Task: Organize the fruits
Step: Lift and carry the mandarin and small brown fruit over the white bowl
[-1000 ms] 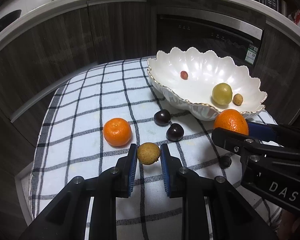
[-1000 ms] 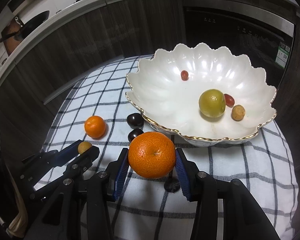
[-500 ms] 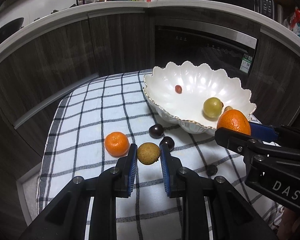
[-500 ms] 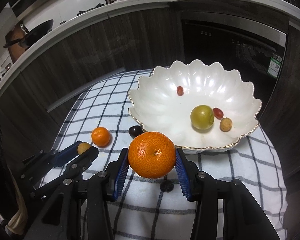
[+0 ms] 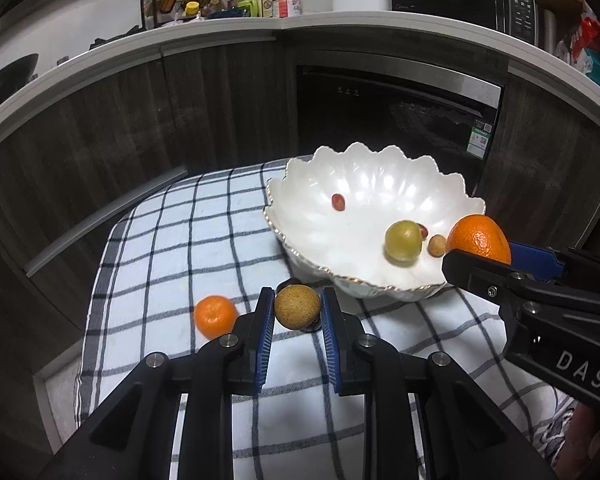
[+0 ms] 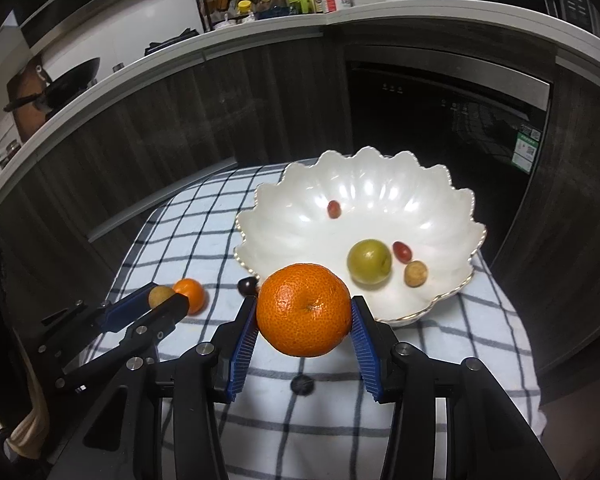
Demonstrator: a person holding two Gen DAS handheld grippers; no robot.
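My left gripper (image 5: 297, 307) is shut on a small brown round fruit (image 5: 297, 306) and holds it above the checked cloth, near the front rim of the white scalloped bowl (image 5: 300, 196). My right gripper (image 6: 305, 312) is shut on a large orange (image 6: 304, 309), held in the air at the bowl's (image 6: 452, 200) near rim. The orange also shows in the left wrist view (image 5: 479, 239). In the bowl lie a green fruit (image 6: 369, 261), two small red fruits and a small brown fruit (image 6: 415, 274). A small orange (image 5: 215, 315) and a dark plum (image 6: 247, 285) lie on the cloth.
The checked cloth (image 5: 172, 240) covers a small table in front of dark wood cabinets and a built-in oven. A small dark fruit (image 6: 302, 384) lies on the cloth below my right gripper. The countertop behind holds bottles, a spice rack and a wok.
Both grippers have risen with their fruits and moved toward the bowl. The cloth and bowl now sit lower and farther in both views.
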